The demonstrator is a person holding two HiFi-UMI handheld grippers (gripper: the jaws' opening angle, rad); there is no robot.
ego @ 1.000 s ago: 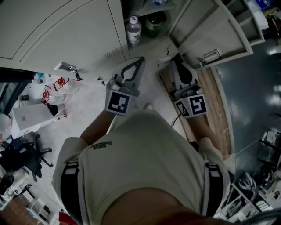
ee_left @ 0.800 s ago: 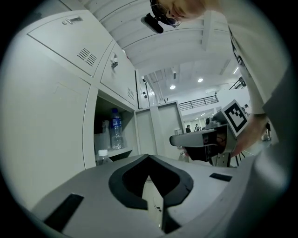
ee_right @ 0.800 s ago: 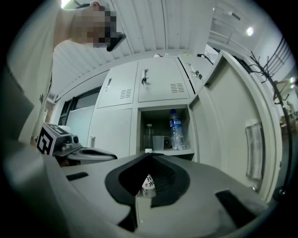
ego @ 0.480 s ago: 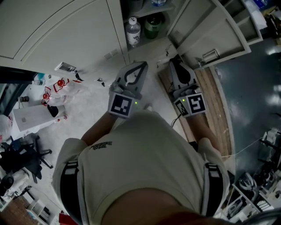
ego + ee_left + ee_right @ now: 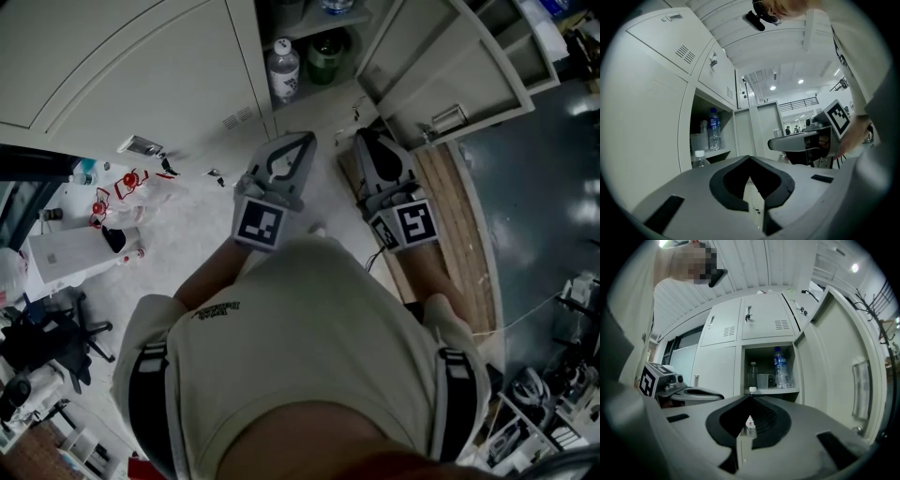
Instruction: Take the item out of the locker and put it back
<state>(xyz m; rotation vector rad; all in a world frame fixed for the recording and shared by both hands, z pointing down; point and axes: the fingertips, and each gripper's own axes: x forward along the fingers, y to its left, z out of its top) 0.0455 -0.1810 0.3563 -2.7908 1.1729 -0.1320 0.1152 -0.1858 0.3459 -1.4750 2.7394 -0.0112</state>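
Left gripper (image 5: 298, 142) and right gripper (image 5: 366, 139) pressed together, empty. Spread jaws before reaching locker (image 5: 764, 355); approach bottle (image 5: 778, 366) level.

Off to the left there's a black swivel office chair (image 5: 47, 339) near a flat white box (image 5: 67, 249). A long brown wooden board (image 5: 466, 246) lies on the right.
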